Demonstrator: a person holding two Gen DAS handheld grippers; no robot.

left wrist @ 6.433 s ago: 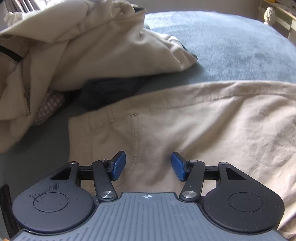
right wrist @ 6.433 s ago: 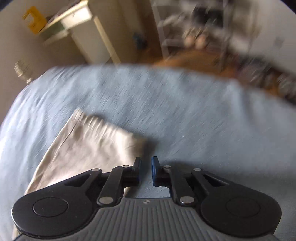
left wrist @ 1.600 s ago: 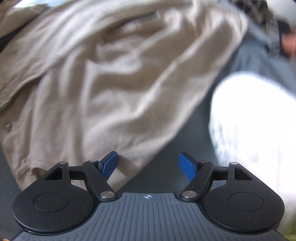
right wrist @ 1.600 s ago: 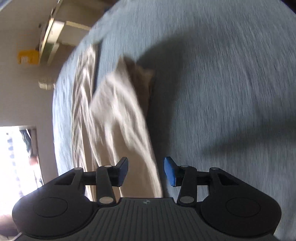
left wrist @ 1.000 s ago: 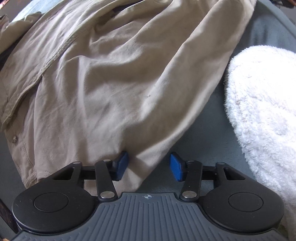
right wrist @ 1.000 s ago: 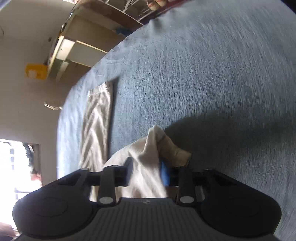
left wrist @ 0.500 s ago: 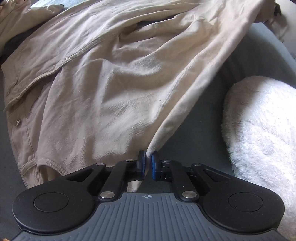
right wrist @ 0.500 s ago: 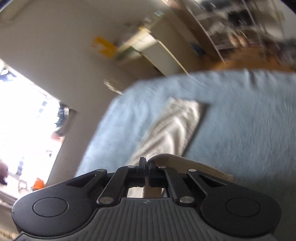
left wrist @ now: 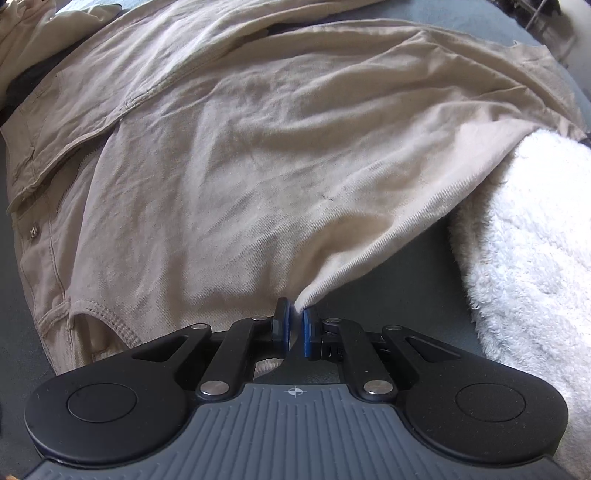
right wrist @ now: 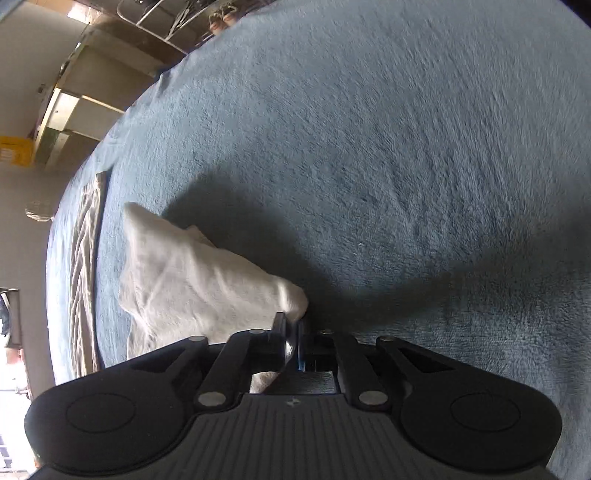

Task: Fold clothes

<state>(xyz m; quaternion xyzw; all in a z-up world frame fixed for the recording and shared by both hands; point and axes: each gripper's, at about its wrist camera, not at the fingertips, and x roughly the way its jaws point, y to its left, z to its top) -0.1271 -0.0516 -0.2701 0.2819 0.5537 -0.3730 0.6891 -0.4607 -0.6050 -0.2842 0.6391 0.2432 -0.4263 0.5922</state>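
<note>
Left wrist view: beige twill trousers (left wrist: pixel 236 155), creased, spread on grey-blue bed (left wrist: pixel 399 295) beside white fleecy blanket (left wrist: pixel 524 243); left gripper (left wrist: pixel 294 325) fingers clamped on folded edge. Right wrist view: right gripper (right wrist: pixel 291 341) fingers pinching trouser hem (right wrist: pixel 199 284) over plush bed

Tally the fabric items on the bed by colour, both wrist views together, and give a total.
Beige: 3 – the trousers clamped in both grippers' jaws (left gripper, right gripper), a crumpled garment at the far left, and a folded piece lying flat.
White: 1 – fluffy blanket.
Dark: 1 – garment, mostly hidden.
Total: 5
</note>
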